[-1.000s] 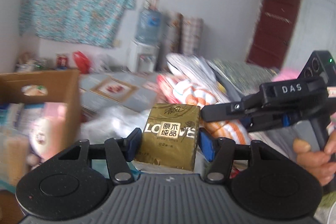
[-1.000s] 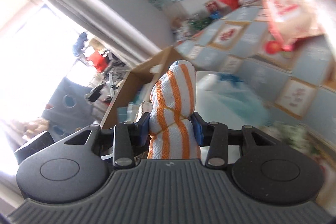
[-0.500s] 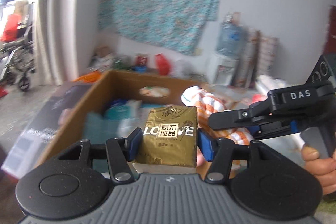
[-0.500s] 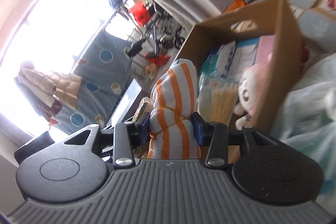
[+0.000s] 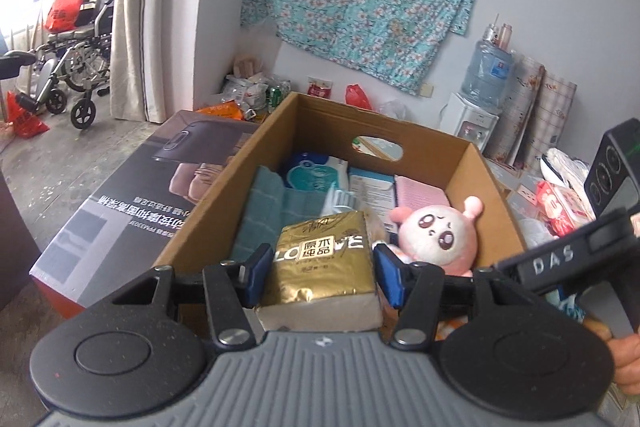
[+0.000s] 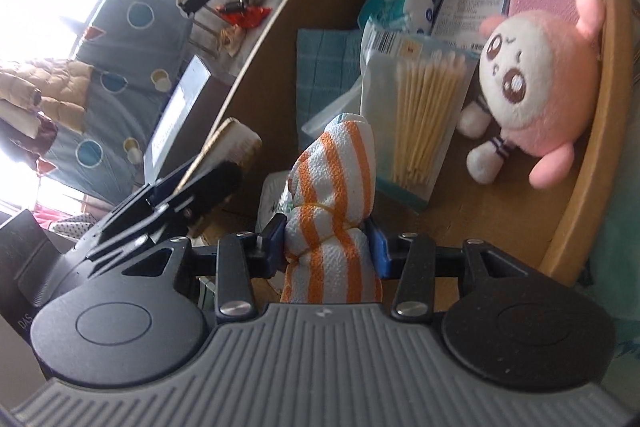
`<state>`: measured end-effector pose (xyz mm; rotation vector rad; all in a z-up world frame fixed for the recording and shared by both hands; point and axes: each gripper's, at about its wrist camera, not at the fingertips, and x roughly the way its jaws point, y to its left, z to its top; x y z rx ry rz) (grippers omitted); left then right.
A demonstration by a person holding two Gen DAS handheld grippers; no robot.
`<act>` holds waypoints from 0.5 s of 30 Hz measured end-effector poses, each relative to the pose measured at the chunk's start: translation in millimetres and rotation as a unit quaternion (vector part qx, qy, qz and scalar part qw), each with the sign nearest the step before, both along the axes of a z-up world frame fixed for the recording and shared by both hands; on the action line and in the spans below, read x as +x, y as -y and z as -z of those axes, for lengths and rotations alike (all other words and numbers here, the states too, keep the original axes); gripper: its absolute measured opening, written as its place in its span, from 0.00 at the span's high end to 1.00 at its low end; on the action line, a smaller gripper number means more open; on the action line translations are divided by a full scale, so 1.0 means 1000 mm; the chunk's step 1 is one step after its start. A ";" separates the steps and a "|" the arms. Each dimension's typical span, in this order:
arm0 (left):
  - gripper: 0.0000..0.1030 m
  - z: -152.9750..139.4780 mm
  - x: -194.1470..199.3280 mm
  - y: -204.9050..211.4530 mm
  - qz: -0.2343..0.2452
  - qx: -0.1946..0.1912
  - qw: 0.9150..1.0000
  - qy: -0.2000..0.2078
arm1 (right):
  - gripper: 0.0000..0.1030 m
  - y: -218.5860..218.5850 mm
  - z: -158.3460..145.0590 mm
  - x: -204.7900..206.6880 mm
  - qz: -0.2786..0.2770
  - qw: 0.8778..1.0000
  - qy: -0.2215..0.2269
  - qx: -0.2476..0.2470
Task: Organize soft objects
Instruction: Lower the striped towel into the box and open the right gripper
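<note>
Cardboard box (image 5: 496, 183) lies open under both claws, with a pink plush toy (image 6: 536, 83) against its wall at 2 o'clock and a bag of cotton swabs (image 6: 420, 107) just beside the toy. The left claw (image 5: 322, 273) grips a gold tissue pack (image 5: 320, 263) above the box, and the right claw (image 6: 330, 247) is clamped on a rolled orange-striped towel (image 6: 336, 211) over the box's near end

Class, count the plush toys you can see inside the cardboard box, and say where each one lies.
1. The pink-and-white round-faced plush toy lies against the right wall of the brown cardboard box, beside the clear packet of cotton swabs. Others could be hidden under the packets.
</note>
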<state>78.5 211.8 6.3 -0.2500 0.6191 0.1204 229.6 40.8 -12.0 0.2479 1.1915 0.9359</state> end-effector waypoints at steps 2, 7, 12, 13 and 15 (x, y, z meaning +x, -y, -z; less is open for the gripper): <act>0.46 0.001 -0.002 -0.004 -0.005 -0.004 1.000 0.001 | 0.56 -0.005 0.003 -0.001 -0.003 1.000 -0.005 -0.005; 0.46 0.005 -0.003 -0.010 -0.009 -0.008 1.000 -0.001 | 0.41 -0.018 0.015 0.001 -0.013 0.999 -0.029 -0.015; 0.45 0.005 -0.002 -0.007 -0.002 -0.011 1.000 -0.003 | 0.41 -0.012 0.011 0.000 -0.016 0.999 -0.028 0.000; 0.45 0.005 -0.002 -0.005 0.000 -0.011 1.000 -0.002 | 0.41 -0.007 0.008 0.000 -0.016 0.999 -0.025 0.012; 0.45 0.003 -0.001 -0.002 0.003 -0.010 1.000 0.001 | 0.41 0.007 -0.002 -0.001 -0.012 0.999 -0.016 0.034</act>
